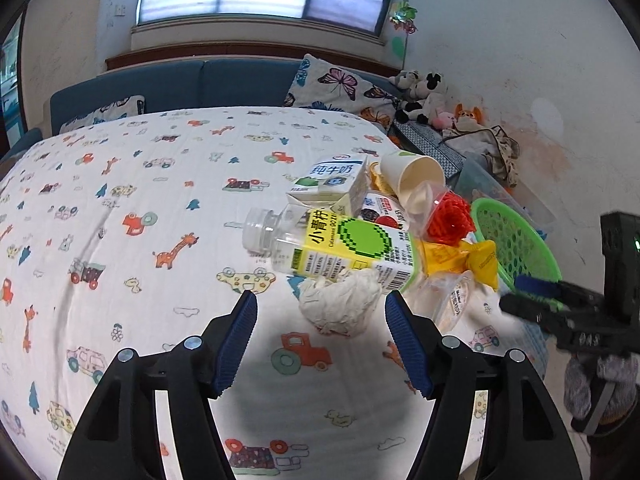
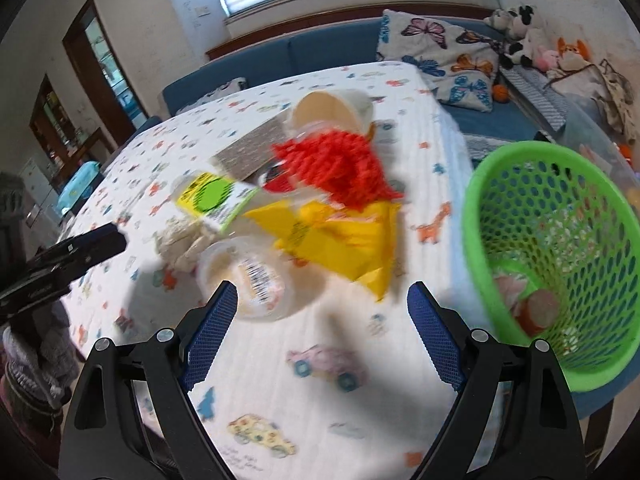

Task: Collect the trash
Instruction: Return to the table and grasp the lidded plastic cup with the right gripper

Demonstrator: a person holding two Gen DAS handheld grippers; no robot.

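A pile of trash lies on the patterned tablecloth (image 1: 160,208): a crumpled white tissue (image 1: 340,304), a clear bottle with a yellow-green label (image 1: 332,244), a milk carton (image 1: 332,184), a paper cup (image 1: 412,176), a red mesh (image 1: 448,220), a yellow wrapper (image 1: 468,260) and a clear plastic cup (image 1: 452,300). My left gripper (image 1: 320,312) is open, just short of the tissue. My right gripper (image 2: 322,304) is open and empty, near the plastic cup (image 2: 252,280) and yellow wrapper (image 2: 340,240). The green mesh basket (image 2: 560,240) at the table's right edge holds some trash.
A blue sofa (image 1: 200,84) with butterfly pillows (image 1: 340,84) stands behind the table. Plush toys (image 1: 424,96) and clothes lie at the back right. The table edge drops off beside the basket. The right wrist view is blurred by motion.
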